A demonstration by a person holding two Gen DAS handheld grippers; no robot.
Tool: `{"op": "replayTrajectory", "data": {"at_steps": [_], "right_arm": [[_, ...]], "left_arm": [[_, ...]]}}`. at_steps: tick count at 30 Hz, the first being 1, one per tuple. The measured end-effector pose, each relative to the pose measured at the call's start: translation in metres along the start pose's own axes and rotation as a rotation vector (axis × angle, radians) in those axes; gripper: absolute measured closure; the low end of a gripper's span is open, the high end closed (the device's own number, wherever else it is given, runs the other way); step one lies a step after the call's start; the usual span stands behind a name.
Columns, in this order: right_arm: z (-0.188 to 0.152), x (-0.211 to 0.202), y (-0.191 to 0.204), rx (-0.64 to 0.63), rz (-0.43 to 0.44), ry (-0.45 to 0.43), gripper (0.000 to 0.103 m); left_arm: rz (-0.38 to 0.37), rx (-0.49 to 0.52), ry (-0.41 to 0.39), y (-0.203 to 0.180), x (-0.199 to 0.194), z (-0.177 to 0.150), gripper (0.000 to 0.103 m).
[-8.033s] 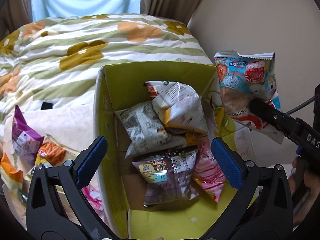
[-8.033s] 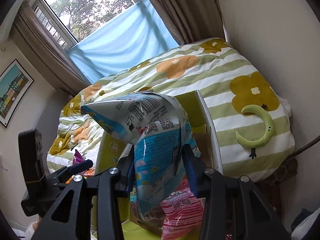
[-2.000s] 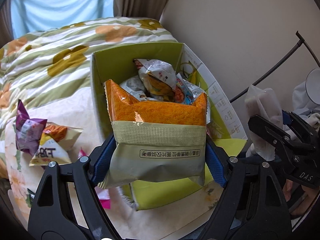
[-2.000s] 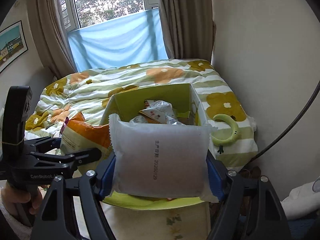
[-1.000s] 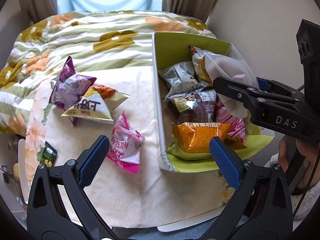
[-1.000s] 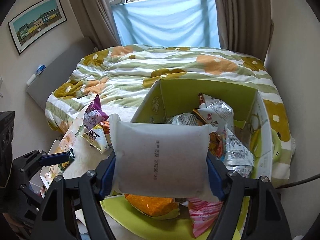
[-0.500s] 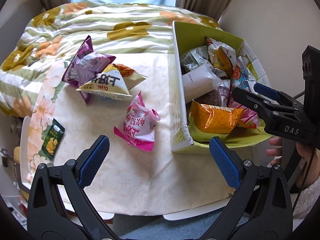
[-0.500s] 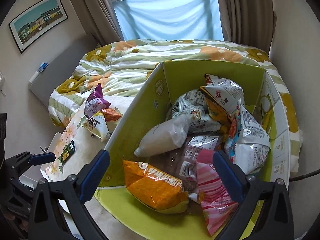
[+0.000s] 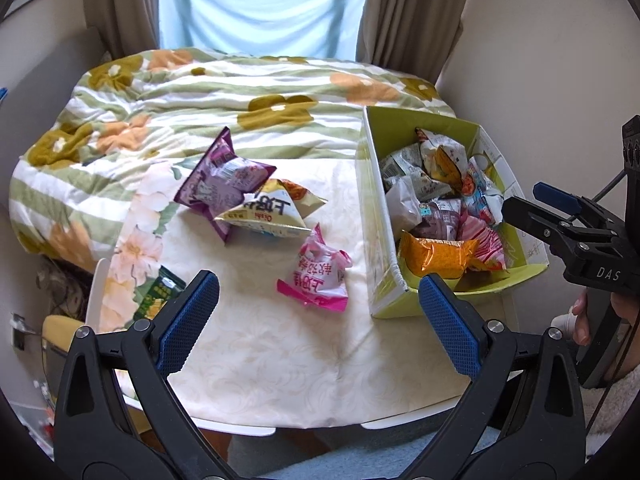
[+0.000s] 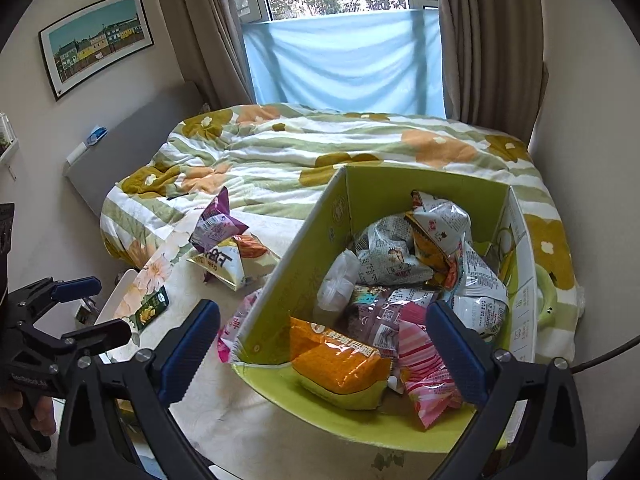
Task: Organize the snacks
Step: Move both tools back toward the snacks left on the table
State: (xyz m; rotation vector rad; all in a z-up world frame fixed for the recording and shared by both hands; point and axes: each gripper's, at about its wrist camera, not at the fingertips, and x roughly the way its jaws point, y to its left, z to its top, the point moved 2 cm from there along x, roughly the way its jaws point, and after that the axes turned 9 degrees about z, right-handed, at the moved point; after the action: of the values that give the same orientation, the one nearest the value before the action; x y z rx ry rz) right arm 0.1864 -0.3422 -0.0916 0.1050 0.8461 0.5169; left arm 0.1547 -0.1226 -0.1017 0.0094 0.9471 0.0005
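A green cardboard box [image 9: 374,216] [image 10: 304,256] stands at the table's right side with several snack bags in it, an orange bag [image 9: 438,256] [image 10: 340,364] and a white bag [image 10: 336,280] among them. On the tablecloth lie a pink bag [image 9: 318,276], a white-and-orange bag [image 9: 272,210] [image 10: 230,260], a purple bag [image 9: 218,186] [image 10: 216,226] and a small green packet [image 9: 158,300] [image 10: 152,306]. My left gripper [image 9: 318,324] is open and empty over the table's near edge. My right gripper [image 10: 324,344] is open and empty above the box's near end.
The table has a pale floral cloth [image 9: 280,352]. Behind it is a bed with a green-striped flowered quilt [image 9: 200,100]. Beige walls close in on the right. Curtains and a window are at the back. A framed picture [image 10: 96,40] hangs on the left wall.
My right gripper let the white bag go into the box and now stands open. My left gripper, open since a second ago, has pulled back and left toward the loose bags.
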Motion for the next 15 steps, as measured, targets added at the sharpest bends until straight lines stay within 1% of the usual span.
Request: {"op": "replayTrajectory", "data": {"at_steps": [5, 7, 9, 11, 15], "right_arm": [[0.004, -0.016, 0.034, 0.010, -0.027, -0.055, 0.001], [0.003, -0.017, 0.049, 0.017, -0.057, -0.078, 0.001], [0.001, -0.014, 0.061, 0.041, -0.062, -0.083, 0.001], [-0.003, -0.009, 0.071, 0.076, -0.063, -0.092, 0.001], [-0.008, 0.005, 0.091, 0.119, -0.098, -0.083, 0.001]], "left_arm": [[0.024, 0.035, -0.052, 0.039, -0.018, 0.003, 0.004], [0.037, 0.056, -0.061, 0.054, -0.021, 0.005, 0.004], [0.036, 0.064, -0.070, 0.071, -0.023, 0.006, 0.004], [0.024, 0.067, -0.062, 0.088, -0.022, 0.006, 0.004], [0.015, 0.090, -0.023, 0.117, -0.011, 0.003, 0.004]]}}
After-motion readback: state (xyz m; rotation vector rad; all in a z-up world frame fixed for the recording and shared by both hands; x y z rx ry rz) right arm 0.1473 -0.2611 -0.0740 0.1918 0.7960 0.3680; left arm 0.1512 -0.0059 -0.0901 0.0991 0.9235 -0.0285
